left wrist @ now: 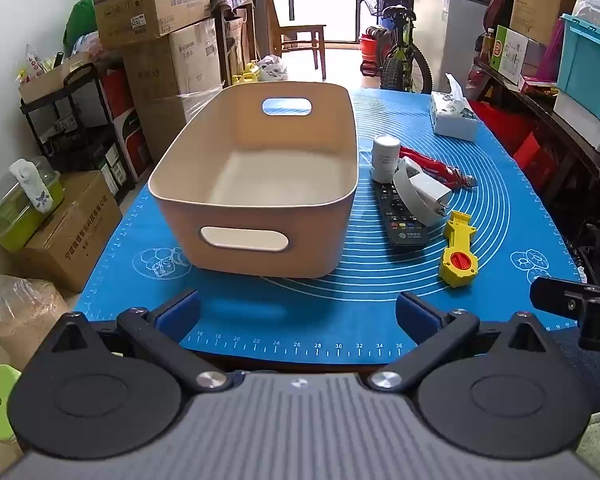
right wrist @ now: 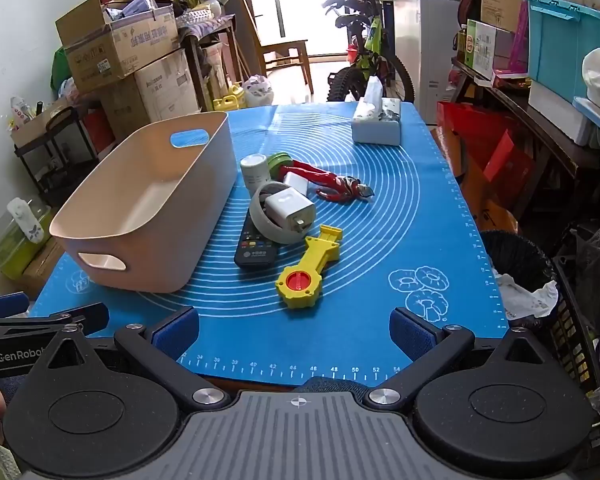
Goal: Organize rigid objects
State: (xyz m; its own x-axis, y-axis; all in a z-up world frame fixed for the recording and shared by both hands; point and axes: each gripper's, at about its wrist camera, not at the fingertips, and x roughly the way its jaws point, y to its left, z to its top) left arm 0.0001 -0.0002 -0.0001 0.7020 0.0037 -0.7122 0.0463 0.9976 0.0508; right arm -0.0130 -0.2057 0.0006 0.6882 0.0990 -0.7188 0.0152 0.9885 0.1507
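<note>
Blue mat (right wrist: 380,280) near edge bare; bin (left wrist: 256,184) hugs left edge.

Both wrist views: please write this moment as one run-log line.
left gripper open, empty | right gripper open, empty | bin empty | yellow toy, remote, charger on mat

The mat (right wrist: 400,240) looks like smooth, slightly shiny blue silicone. The bin (left wrist: 256,184) is smooth matt plastic, beige outside and paler inside. The yellow toy (right wrist: 306,268) and white charger (right wrist: 290,208) are glossy hard plastic; the remote (left wrist: 400,216) is matt black plastic. The tissue box (right wrist: 376,126) holds soft paper. Cardboard boxes (left wrist: 152,8) look rough and dull.
</note>
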